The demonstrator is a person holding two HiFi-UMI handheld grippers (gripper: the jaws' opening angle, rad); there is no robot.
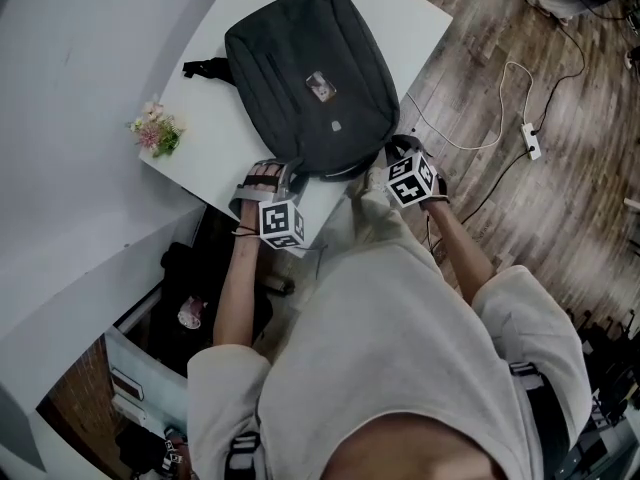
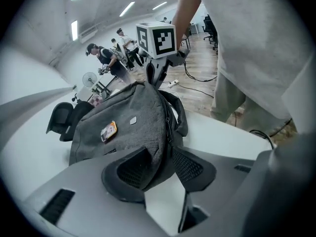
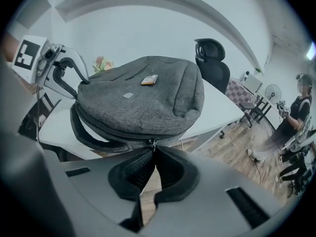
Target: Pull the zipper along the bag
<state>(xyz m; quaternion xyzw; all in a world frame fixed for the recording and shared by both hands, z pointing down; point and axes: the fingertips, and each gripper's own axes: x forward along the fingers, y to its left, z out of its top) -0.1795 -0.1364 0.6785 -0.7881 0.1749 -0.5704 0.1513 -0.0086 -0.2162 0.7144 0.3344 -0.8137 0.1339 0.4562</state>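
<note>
A dark grey backpack lies flat on the white table, its bottom edge toward me. My left gripper is at the bag's near left corner. In the left gripper view the jaws close around that corner of grey fabric, and both pads touch it. My right gripper is at the near right corner. In the right gripper view it is shut on the small metal zipper pull, which hangs from the bag's edge zipper.
A small bunch of pink flowers sits at the table's left edge. A white power strip and cable lie on the wood floor to the right. A black office chair stands beyond the table, and people stand farther back.
</note>
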